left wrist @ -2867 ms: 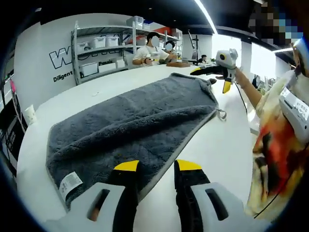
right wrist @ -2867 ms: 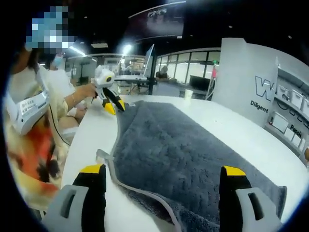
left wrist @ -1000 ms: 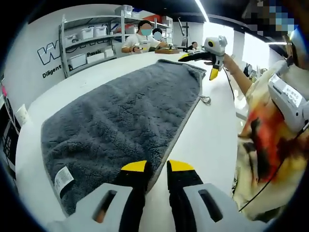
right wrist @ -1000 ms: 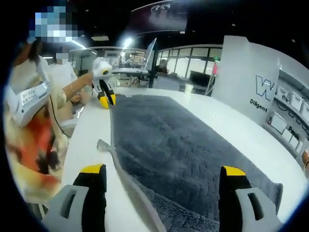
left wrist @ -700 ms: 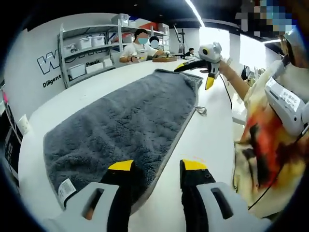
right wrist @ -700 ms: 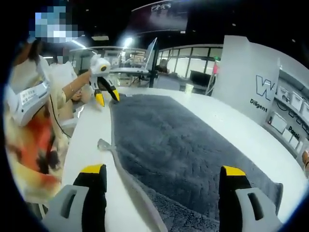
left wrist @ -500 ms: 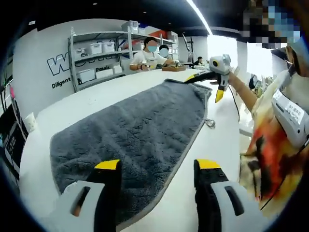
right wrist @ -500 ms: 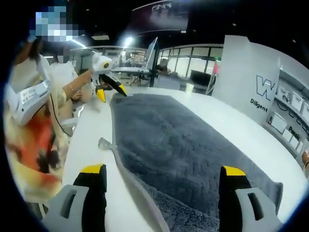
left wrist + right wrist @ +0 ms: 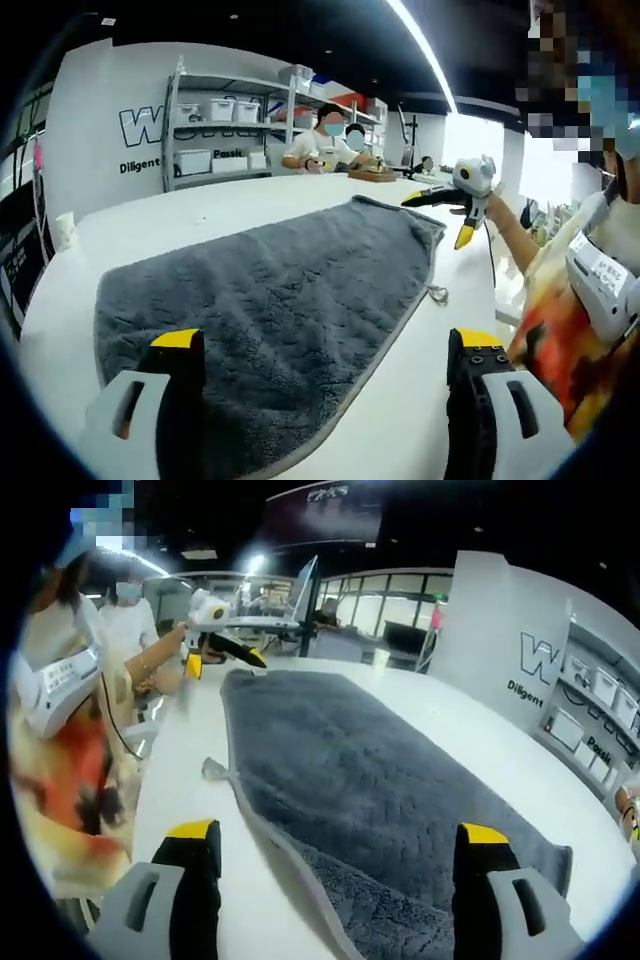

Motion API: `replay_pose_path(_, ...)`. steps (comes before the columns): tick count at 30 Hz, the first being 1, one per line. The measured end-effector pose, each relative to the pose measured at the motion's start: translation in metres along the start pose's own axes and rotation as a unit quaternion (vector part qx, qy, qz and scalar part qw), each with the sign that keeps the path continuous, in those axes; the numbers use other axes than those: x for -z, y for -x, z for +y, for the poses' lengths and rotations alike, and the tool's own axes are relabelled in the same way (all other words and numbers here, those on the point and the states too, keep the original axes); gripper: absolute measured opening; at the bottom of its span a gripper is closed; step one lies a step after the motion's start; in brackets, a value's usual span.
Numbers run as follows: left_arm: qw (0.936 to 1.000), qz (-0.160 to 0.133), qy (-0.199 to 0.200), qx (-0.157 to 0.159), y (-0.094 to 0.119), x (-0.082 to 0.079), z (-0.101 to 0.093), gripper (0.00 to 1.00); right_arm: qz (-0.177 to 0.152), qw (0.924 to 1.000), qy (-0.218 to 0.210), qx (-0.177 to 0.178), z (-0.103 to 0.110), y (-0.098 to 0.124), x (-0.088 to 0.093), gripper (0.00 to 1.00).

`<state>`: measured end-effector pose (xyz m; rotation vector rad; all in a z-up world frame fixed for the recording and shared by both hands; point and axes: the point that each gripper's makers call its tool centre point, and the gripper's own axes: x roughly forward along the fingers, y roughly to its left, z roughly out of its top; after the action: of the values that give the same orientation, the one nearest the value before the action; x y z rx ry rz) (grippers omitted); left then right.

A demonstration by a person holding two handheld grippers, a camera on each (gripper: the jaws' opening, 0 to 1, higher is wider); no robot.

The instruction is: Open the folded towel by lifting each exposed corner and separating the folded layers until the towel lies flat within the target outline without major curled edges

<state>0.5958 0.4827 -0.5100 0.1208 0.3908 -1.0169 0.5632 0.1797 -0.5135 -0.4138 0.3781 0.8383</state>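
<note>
A dark grey towel (image 9: 280,280) lies spread out flat on the white table (image 9: 405,400), its grey-trimmed long edge toward the person. My left gripper (image 9: 326,345) hovers wide open over the near end, touching nothing. At the towel's far corner my right gripper (image 9: 440,218) is held open in a hand. In the right gripper view the towel (image 9: 370,770) runs away from my open right gripper (image 9: 338,832). My left gripper (image 9: 225,663) hangs open above the towel's far corner. A small hanging loop (image 9: 212,770) sticks out from the trimmed edge.
The person (image 9: 590,300) in a patterned top stands along the table's side. Shelves with white bins (image 9: 225,110) and two seated people (image 9: 325,145) are beyond the far end. A paper cup (image 9: 65,232) stands at the table's left edge.
My left gripper's jaws, nearly shut around the towel's edge a second ago, have spread wide and lifted off it. The right gripper has stayed open.
</note>
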Motion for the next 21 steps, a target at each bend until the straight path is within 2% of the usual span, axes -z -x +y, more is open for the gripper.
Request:
replay_pose_path(2,1.0000,0.001,0.000,-0.003,0.000,0.001,0.001,1.00,0.013,0.9998,-0.005,0.012,-0.003,0.007,0.007,0.95)
replay_pose_path(5,1.0000,0.005,-0.002,-0.006,0.001,0.004,0.003,1.00,0.032,0.9992,-0.004,0.025,-0.005,0.019,0.018,0.84)
replay_pose_path(7,0.9999,0.006,-0.003,-0.009,0.003,0.004,0.004,0.99,0.038,0.9986,-0.014,0.034,-0.007,0.026,0.024,0.80)
replay_pose_path(9,0.9999,0.004,-0.002,-0.012,0.004,0.004,0.007,0.99,0.031,0.9977,-0.036,0.047,-0.011,0.034,0.026,0.76)
replay_pose_path(11,0.9999,0.002,0.000,-0.015,0.005,0.003,0.009,0.99,0.022,0.9964,-0.060,0.056,-0.015,0.043,0.028,0.67)
replay_pose_path(13,0.9999,0.000,0.001,-0.015,0.005,0.003,0.009,0.99,0.017,0.9955,-0.067,0.065,-0.020,0.051,0.031,0.58)
replay_pose_path(17,0.9999,-0.001,0.000,-0.016,0.005,0.003,0.008,0.99,0.032,0.9937,-0.065,0.085,-0.027,0.065,0.043,0.52)
replay_pose_path(21,0.9999,-0.002,0.000,-0.015,0.005,0.003,0.007,0.99,0.058,0.9939,-0.051,0.079,-0.023,0.073,0.057,0.30)
